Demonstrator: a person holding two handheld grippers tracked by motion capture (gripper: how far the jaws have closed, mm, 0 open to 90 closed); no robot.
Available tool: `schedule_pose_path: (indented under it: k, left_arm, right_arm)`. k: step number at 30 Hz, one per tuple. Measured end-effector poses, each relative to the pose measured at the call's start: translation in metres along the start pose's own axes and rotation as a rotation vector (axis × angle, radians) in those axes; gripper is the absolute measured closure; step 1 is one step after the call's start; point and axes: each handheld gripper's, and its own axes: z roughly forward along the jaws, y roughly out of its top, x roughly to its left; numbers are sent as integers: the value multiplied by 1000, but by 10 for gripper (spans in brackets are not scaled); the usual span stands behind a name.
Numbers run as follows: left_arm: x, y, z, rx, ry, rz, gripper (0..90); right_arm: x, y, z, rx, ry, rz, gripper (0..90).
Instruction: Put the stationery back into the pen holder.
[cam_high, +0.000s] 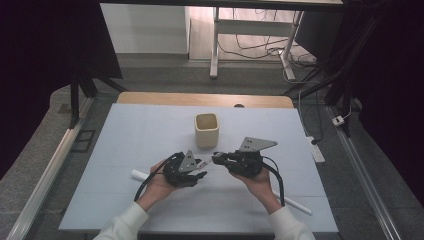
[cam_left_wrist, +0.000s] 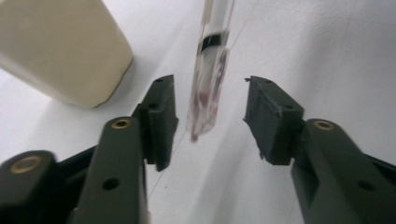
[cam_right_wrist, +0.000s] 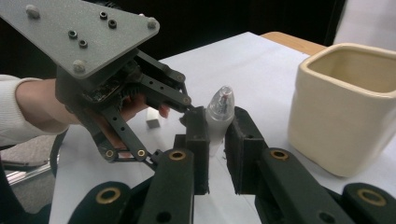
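My right gripper (cam_right_wrist: 217, 128) is shut on a white pen (cam_right_wrist: 220, 105), whose clear rounded cap sticks out past the pads. In the left gripper view the same pen (cam_left_wrist: 208, 88) shows a black band and a reddish tip inside the clear cap. It hangs between the jaws of my left gripper (cam_left_wrist: 210, 116), which stand apart from it on both sides, open. From above, the left gripper (cam_high: 204, 169) and the right gripper (cam_high: 216, 158) face each other tip to tip at mid-table. A cream square cup (cam_high: 206, 130) stands just behind them.
A long white rod (cam_high: 295, 202) lies across the light blue table cover (cam_high: 125, 130), running under both hands. The cup (cam_right_wrist: 345, 107) stands close to the right of the right gripper's jaws. The table's wooden back edge (cam_high: 165, 97) is behind it.
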Motion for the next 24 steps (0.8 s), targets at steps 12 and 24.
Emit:
schedule_pose_path:
  k: [12, 24]
  left_arm:
    - [1, -3, -4, 19, -6, -37, 394]
    - [0, -28, -28, 25, 11, -100, 371]
  right_arm:
    - [-2, 2, -6, -8, -33, -6, 793]
    - [-2, 4, -11, -14, -50, -8, 793]
